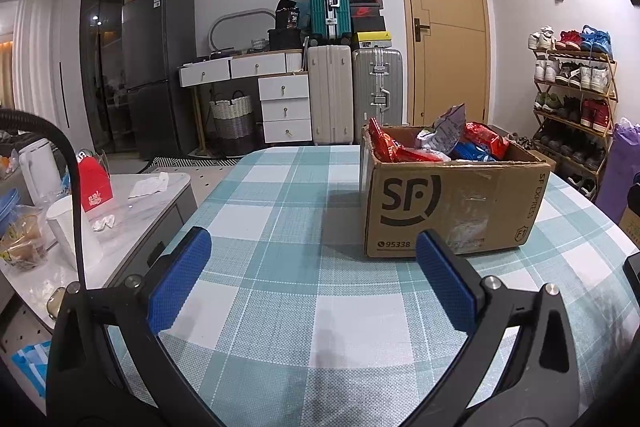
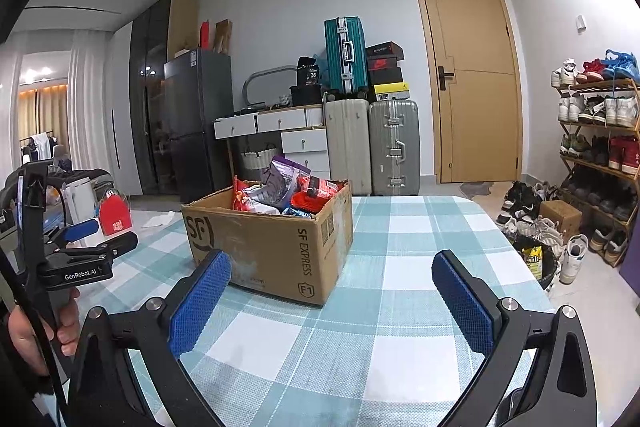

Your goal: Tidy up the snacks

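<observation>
I see the table (image 1: pixel 280 195) filling most of both views, covered in a teal and white checked cloth, its far edge rounded toward the room. On it stands the cardboard box (image 1: pixel 448 207), open at the top and printed with a courier logo; in the left wrist view it sits toward the far right of the table, and in the right wrist view it sits toward the far left edge, one corner turned to me. The snacks (image 2: pixel 288 193) are piled inside that box: red packets, a blue one, and a purple and white bag (image 1: pixel 450 129) standing tallest above the rim. My left gripper (image 1: pixel 314 277) hangs above the bare cloth near the table's near edge, its blue pads spread wide with nothing between them, well short of the box. My right gripper (image 2: pixel 332 301) is likewise spread wide and empty above the cloth, the box just beyond its left pad. At the left edge of the right wrist view I see a hand (image 2: pixel 36 331) holding the left gripper's handle.
</observation>
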### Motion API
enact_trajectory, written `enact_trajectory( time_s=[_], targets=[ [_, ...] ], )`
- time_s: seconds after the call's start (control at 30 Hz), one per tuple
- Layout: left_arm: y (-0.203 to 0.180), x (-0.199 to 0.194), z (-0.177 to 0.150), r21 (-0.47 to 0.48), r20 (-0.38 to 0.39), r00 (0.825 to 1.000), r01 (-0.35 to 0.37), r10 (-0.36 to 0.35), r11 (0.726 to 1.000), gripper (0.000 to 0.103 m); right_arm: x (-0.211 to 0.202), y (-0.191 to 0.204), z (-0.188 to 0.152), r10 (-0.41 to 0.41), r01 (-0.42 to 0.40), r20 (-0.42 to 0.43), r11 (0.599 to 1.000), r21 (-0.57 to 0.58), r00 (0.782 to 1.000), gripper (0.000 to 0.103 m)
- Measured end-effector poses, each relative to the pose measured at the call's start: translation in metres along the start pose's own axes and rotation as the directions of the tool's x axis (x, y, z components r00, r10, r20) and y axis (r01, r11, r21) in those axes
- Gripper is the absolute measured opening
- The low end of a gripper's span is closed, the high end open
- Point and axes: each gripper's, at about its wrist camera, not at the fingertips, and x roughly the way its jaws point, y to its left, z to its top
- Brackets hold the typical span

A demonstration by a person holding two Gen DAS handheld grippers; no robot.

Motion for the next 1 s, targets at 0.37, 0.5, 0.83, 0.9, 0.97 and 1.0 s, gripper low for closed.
enact_trajectory(
  time_s=[0.37,0.5,0.83,0.9,0.97,1.0],
  targets=[
    [0.0027,0.0002,0.0001,-0.015,0.003,0.998,-0.063,0.063,0.998,0.102,0.0005,0.0001,0.0004,0.001,-0.001,-0.003,1.0,0.0,1.0,0.102],
    [0.001,0.0004,-0.0004,-0.008,0.006,0.999,-0.046,0.046,0.999,0.102,0.0008,0.001,0.0011,0.0,0.0,-0.005,1.0,-0.002,1.0,0.102],
    [-0.0028,0.0021,-0.0022,0.002,-0.006,1.0,-0.03,0.03,1.0,0.102,0.0028,0.0007,0.0012,0.004,-0.004,-0.009,1.0,-0.004,1.0,0.102],
    [-0.0021,0.0019,-0.0025,-0.003,-0.002,1.0,-0.022,0.022,1.0,0.102,0.003,0.0009,0.0012,0.002,-0.002,-0.009,1.0,-0.004,1.0,0.102],
    [-0.0027,0.0024,-0.0029,-0.002,-0.003,1.0,-0.018,0.018,1.0,0.102,0.0031,0.0009,0.0011,0.003,-0.003,-0.01,1.0,-0.003,1.0,0.102],
    [-0.003,0.0034,-0.0029,0.0,-0.007,1.0,-0.018,0.018,1.0,0.102,0.0031,0.0009,0.001,0.003,-0.003,-0.01,1.0,-0.003,1.0,0.102]
  ],
)
